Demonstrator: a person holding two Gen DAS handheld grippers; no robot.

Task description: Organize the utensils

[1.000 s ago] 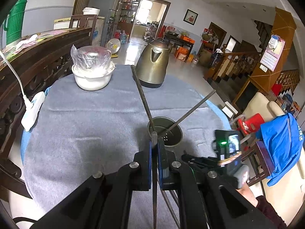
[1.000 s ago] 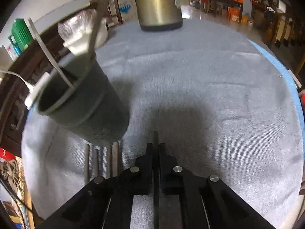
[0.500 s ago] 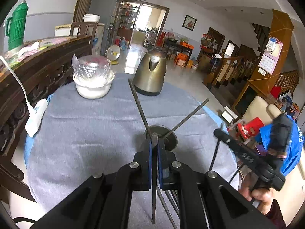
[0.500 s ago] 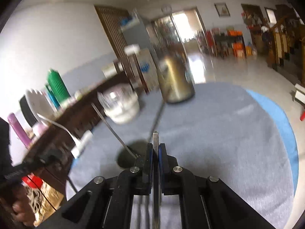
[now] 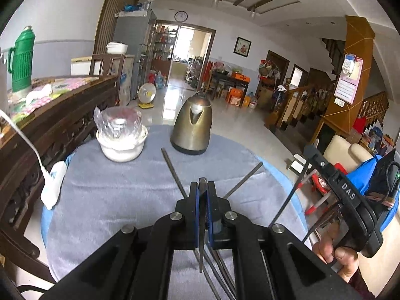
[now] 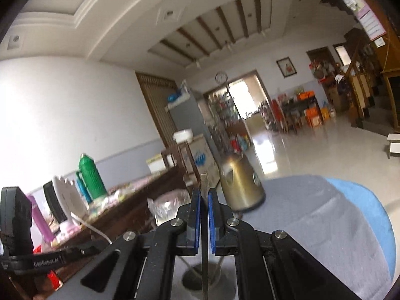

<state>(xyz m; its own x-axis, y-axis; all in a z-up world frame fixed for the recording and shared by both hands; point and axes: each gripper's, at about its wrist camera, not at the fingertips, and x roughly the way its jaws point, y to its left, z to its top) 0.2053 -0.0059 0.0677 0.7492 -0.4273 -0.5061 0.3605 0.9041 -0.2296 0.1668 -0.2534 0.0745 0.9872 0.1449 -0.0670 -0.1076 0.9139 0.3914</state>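
Nearest the lens, the left tool [image 5: 203, 182] is clamped shut on a chopstick [image 5: 200, 250] that runs up between its blue pads. It has lifted over the last second, so the holder [image 6: 192, 281], which sat in plain sight just beyond its tips, is now hidden behind them in the left view. A few loose chopsticks [image 5: 220, 275] lie on the counter [image 5: 112, 200] under this tool, on the near side of the holder. The right tool [image 6: 204, 190] has changed more. A second ago it looked down on the cloth just beside the holder; now it is raised and level, facing the room, with the holder low under its fingers. It too is closed on a second chopstick [image 6: 205, 262], and a hand [image 5: 335, 257] carries it off the counter's edge, right of the holder. Two sticks [image 5: 175, 172] already lean out of the holder, splayed apart. Behind the holder stand the bowl [image 5: 121, 145] and the kettle [image 5: 192, 125], both unmoved. Both pickups look complete, so the next step is probably to lower each chopstick into the holder.
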